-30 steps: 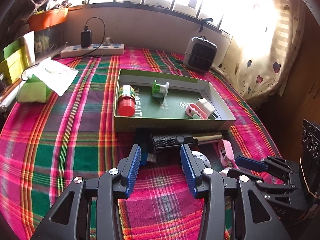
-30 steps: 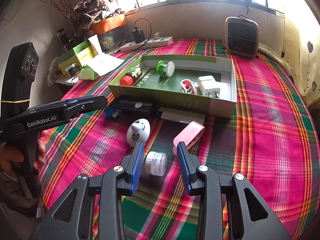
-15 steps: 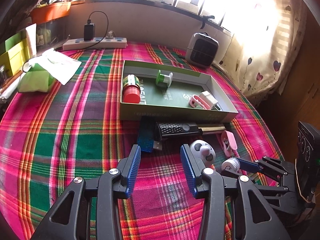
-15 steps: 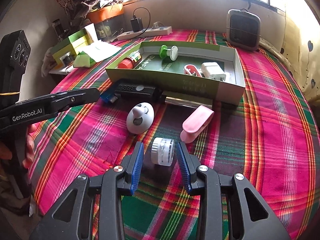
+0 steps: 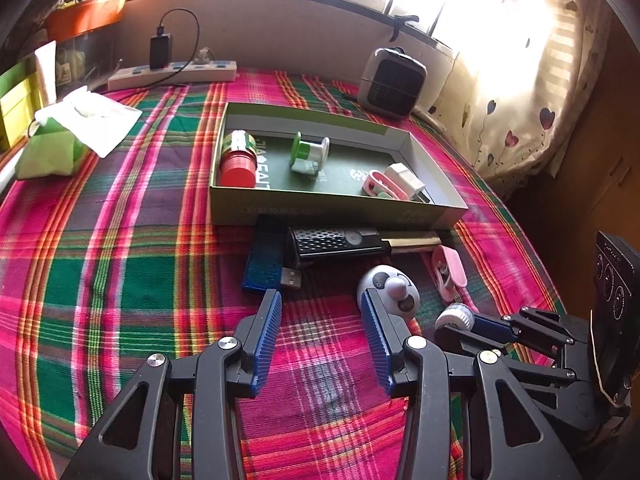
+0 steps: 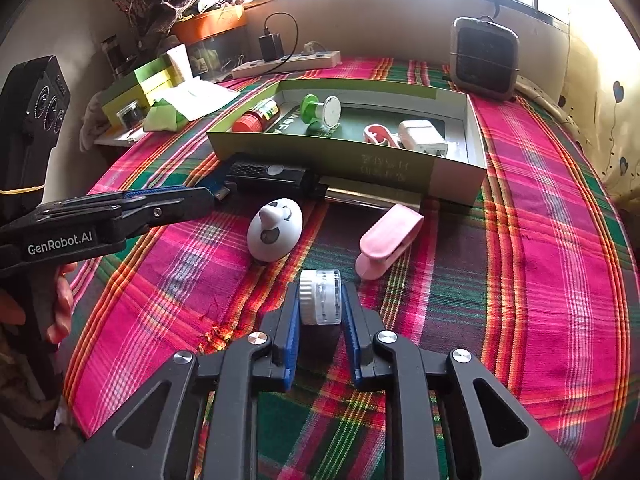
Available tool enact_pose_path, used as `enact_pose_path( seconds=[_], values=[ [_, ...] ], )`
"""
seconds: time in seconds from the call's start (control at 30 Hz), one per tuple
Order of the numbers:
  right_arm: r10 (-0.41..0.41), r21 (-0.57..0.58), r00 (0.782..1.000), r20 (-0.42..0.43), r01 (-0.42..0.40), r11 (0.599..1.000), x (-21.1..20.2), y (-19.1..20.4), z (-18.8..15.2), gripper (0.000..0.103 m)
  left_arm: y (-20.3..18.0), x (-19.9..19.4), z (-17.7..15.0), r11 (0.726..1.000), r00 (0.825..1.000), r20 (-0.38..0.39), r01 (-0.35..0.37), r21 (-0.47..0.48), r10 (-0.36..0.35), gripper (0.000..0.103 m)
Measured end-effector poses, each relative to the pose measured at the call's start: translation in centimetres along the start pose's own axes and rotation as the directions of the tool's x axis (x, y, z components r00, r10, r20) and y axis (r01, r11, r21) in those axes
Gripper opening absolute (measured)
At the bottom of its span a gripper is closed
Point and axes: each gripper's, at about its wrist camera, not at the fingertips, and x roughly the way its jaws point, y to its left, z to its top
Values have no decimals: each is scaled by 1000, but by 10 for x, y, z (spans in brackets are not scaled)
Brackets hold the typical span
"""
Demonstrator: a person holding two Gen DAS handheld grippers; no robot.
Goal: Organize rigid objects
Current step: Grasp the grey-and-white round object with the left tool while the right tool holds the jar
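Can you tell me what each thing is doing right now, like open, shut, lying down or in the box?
Right claw: just closed, shut on the small white jar.
Left claw: open, empty.
Green box: open, no lid.
Red-capped bottle: lying in box.
Egg-shaped toy: lying on cloth.
Pink clip: on cloth.

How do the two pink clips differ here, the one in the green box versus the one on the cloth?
The pink clip in the box lies inside the green box, close to the white charger; the pink clip on the cloth lies outside, on the plaid cloth, still unsorted. The boxed one shows an open loop; the other shows its closed back. Both are pink and free of either claw.
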Motion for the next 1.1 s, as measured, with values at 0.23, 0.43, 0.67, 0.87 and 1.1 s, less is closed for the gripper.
enact_pose_path(
  seconds=[0.23,0.43,0.67,0.87,1.1],
  values=[
    [12,13,1000,16,-12,1000,-5,-7,-1,20,-12,10,1,1000,1000,-30,3,22,-2,41],
    [5,10,999,35,-5,1000,-12,-13,-3,20,-23,20,1,999,998,-53,23,37,-21,41],
    [-1,16,999,46,0,1000,-18,-23,-6,20,-31,28,3,999,998,-62,30,31,-28,48],
    [1,26,998,58,-2,1000,-24,-33,-8,20,-38,34,5,999,998,-69,15,39,-12,49],
    [5,31,998,63,-7,999,-27,-39,-10,20,-45,40,7,999,998,-68,-4,41,7,49]
  ],
)
